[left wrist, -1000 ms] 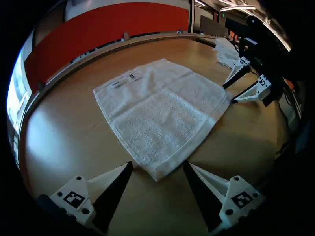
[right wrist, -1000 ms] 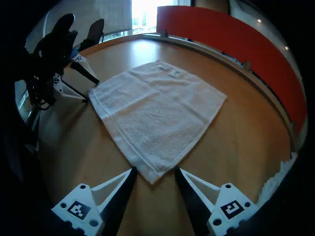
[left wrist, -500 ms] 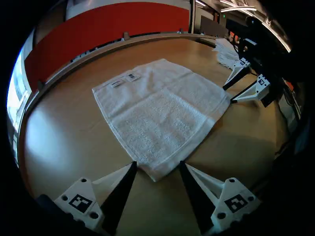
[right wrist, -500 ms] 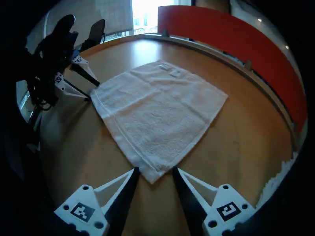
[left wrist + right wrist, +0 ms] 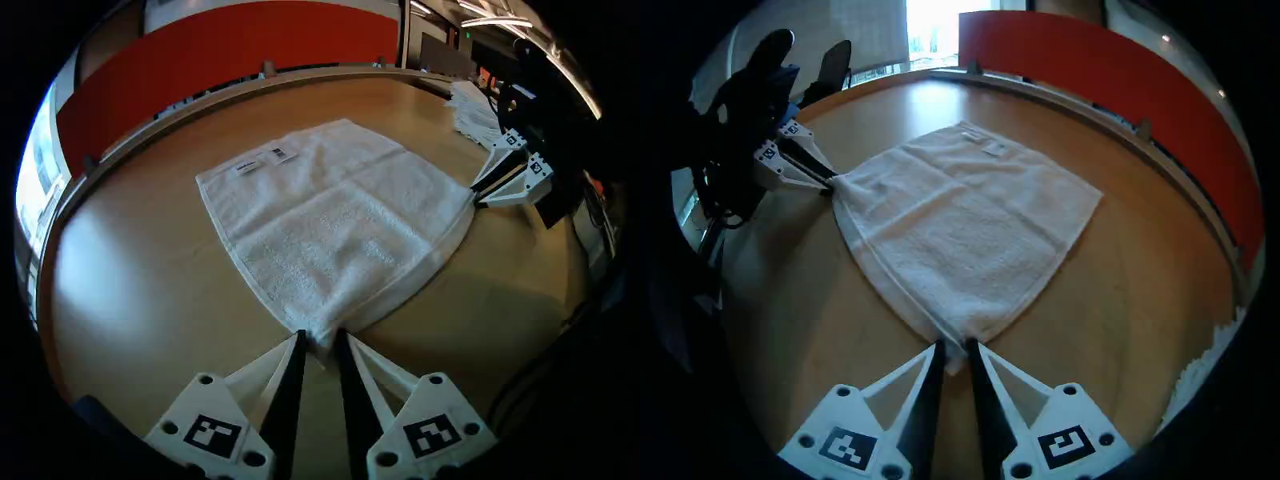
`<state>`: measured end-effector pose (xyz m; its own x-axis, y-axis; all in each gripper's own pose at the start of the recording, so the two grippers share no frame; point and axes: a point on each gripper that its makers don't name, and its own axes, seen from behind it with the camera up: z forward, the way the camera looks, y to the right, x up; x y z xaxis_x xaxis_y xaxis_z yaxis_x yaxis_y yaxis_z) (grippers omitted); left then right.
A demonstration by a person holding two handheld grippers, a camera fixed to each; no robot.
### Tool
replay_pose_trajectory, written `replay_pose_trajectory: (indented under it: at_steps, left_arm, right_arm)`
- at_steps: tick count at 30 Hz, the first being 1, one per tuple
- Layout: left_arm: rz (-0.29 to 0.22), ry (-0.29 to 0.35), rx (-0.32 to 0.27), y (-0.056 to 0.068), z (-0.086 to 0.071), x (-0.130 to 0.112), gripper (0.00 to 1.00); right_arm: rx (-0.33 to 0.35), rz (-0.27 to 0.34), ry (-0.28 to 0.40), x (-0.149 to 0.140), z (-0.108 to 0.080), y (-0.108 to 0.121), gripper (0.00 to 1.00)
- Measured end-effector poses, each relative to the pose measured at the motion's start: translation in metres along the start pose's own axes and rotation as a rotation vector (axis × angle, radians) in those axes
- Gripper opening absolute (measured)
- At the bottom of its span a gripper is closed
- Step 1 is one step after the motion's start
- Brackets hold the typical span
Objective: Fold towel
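Observation:
A white terry towel (image 5: 336, 216) (image 5: 960, 224) lies spread flat on the wooden table, with small labels near its far edge. My left gripper (image 5: 320, 346) is shut on the towel's near corner in the left gripper view. It also shows at the left of the right gripper view as the left gripper (image 5: 830, 186), pinching that same corner. My right gripper (image 5: 953, 354) is shut on the opposite near corner, and it appears far right in the left gripper view as the right gripper (image 5: 474, 196), closed on the towel's edge. Both pinched corners are slightly bunched.
The round wooden table (image 5: 144, 264) has a raised rim, backed by a red panel (image 5: 216, 56). A pile of white towels (image 5: 476, 112) sits at the far right of the table. Dark chairs (image 5: 832, 64) stand beyond the table by a bright window.
Both grippers went from open, straddling the towel corners, to shut on them. The towel edges have puckered slightly at each pinched corner.

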<state>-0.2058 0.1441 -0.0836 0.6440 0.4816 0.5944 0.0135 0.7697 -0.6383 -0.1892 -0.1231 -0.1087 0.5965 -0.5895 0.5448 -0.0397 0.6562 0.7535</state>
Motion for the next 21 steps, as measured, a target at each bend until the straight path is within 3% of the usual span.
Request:
replay_pose_trajectory:
  at_steps: [5, 12, 21]
  left_arm:
    - [-0.017, -0.005, 0.006, -0.001, 0.001, 0.002, 0.16]
    - [-0.020, -0.003, 0.006, 0.000, -0.003, 0.004, 0.16]
    - [-0.042, 0.024, 0.014, -0.002, -0.022, 0.021, 0.16]
  right_arm:
    - [0.014, 0.008, 0.006, 0.002, 0.000, -0.005, 0.17]
    - [-0.007, 0.000, 0.023, 0.007, -0.004, -0.005, 0.16]
    - [-0.022, 0.017, 0.050, 0.021, -0.019, -0.003, 0.16]
